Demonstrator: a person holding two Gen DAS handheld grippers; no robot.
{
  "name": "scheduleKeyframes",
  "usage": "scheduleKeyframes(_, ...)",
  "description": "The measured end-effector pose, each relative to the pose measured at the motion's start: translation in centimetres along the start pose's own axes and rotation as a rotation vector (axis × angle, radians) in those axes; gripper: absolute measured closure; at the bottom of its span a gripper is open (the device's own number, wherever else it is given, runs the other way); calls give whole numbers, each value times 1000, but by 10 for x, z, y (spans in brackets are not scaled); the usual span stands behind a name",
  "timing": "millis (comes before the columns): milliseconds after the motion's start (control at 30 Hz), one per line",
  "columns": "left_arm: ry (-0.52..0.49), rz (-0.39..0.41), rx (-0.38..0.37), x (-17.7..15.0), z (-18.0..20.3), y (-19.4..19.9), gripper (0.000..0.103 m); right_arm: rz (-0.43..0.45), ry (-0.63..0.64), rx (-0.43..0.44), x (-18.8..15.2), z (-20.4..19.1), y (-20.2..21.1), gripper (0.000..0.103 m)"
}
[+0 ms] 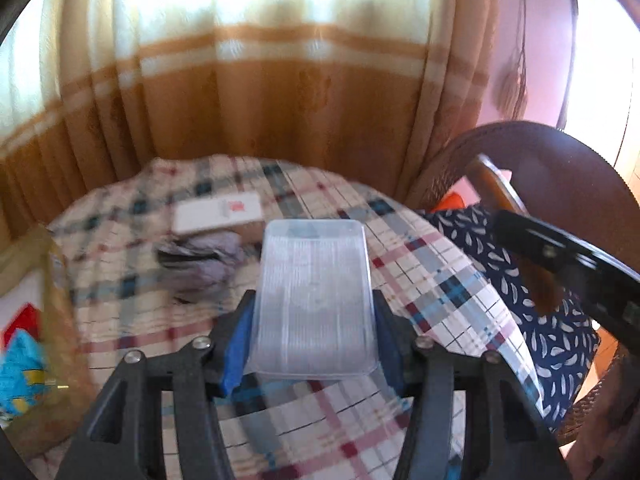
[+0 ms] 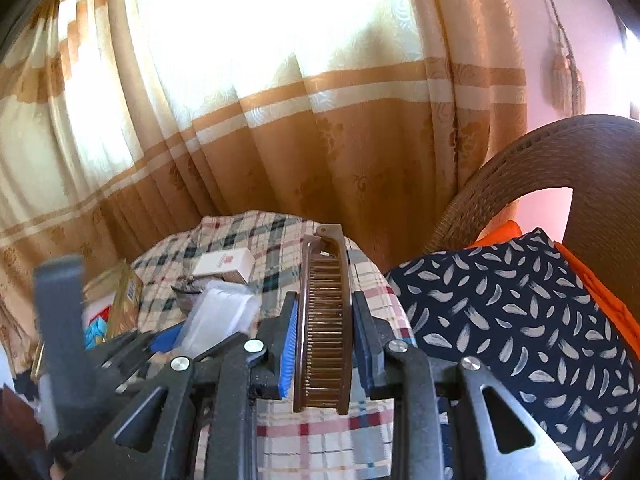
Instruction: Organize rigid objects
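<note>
Lying on the bench (image 1: 404, 264): box (image 1: 218, 216) at the back, crumpled wrapper (image 1: 200, 258) just before it. Standing right of the bench: chair (image 1: 560, 168), cushion (image 1: 520, 280) on its seat.

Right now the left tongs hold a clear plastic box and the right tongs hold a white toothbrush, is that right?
Not quite. The right tongs hold a brown comb, not a white toothbrush; the right wrist view shows its teeth between the pads. The left tongs do hold the clear plastic box.
</note>
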State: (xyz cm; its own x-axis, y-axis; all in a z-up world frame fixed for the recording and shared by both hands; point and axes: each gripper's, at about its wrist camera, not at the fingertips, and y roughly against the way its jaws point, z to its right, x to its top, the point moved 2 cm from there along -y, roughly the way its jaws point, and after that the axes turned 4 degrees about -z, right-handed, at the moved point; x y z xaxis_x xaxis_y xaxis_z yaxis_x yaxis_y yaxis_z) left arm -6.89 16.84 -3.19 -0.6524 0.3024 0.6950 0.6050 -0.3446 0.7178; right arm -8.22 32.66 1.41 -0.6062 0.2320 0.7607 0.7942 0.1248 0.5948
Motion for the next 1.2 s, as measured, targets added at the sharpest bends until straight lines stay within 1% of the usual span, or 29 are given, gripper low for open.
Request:
scheduleKeyframes(167, -11, 102, 113, -4, -24, 36, 49, 41, 2, 3, -1, -24, -5, 75)
scheduleKeyframes(333, 8, 165, 213, -16, -54, 55, 49, 69, 15, 3, -5, -50, -13, 75)
scheduleKeyframes(400, 28, 178, 238, -20, -67, 58, 49, 83, 15, 1, -8, -58, -16, 75)
scheduleKeyframes(533, 75, 219, 313, -30, -90, 67, 49, 166, 35, -66, -19, -76, -13, 75)
scheduleKeyframes(633, 88, 240, 370, -38, -100, 72, 49, 239, 43, -89, -23, -86, -2, 75)
scheduleKeyframes(767, 118, 241, 395, -47, -113, 74, 49, 235, 76, -65, -30, -103, -3, 75)
scheduleKeyframes(833, 133, 231, 397, -53, -120, 75, 49, 248, 119, -68, -31, -113, -2, 75)
scheduleKeyframes(900, 155, 238, 397, -55, -124, 78, 49, 264, 143, -64, -33, -119, 2, 75)
scheduleKeyframes(967, 164, 243, 401, -58, -128, 81, 49, 264, 148, -50, -35, -123, 2, 75)
scheduleKeyframes(1100, 177, 258, 414, -60, -135, 88, 49, 231, 146, -23, -38, -131, -3, 75)
scheduleKeyframes(1200, 187, 272, 429, -62, -141, 93, 49, 236, 154, -12, -40, -139, -3, 75)
